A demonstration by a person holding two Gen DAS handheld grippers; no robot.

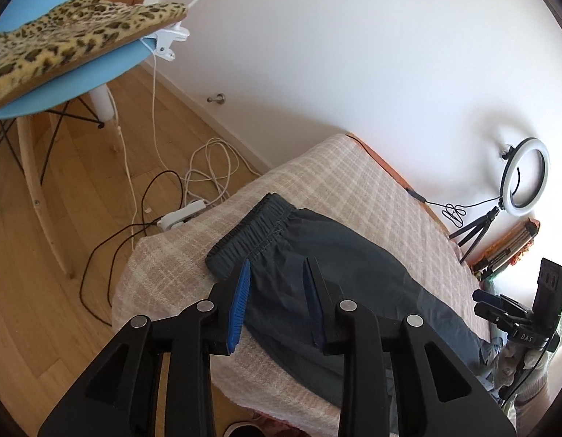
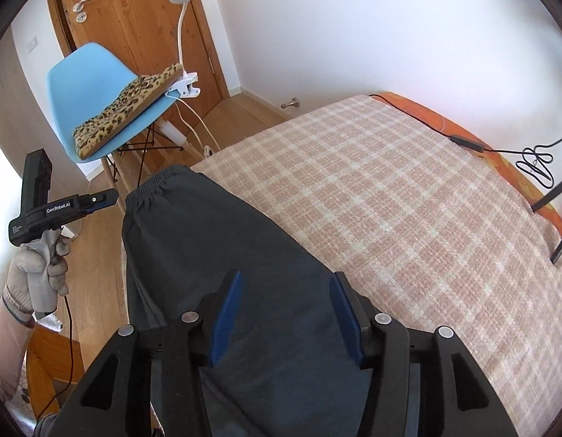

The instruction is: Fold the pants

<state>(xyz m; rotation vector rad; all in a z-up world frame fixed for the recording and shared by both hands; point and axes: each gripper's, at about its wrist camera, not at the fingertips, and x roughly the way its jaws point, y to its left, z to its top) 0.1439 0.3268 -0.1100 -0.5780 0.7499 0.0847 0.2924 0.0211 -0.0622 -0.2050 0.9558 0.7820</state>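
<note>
Dark navy pants lie along the near edge of the checked bed cover, with the elastic waistband towards the bed's foot. My left gripper is open and empty, hovering just above the pants below the waistband. In the right wrist view the pants stretch from the waistband down under my right gripper, which is open and empty above the leg part. The left gripper shows there too, held off the bed's edge. The leg ends are hidden.
A blue chair with a leopard cushion and a clamped white lamp stands beyond the bed's foot. Cables and a power strip lie on the wooden floor. A ring light on a tripod stands by the wall, its cable across the bed's far edge.
</note>
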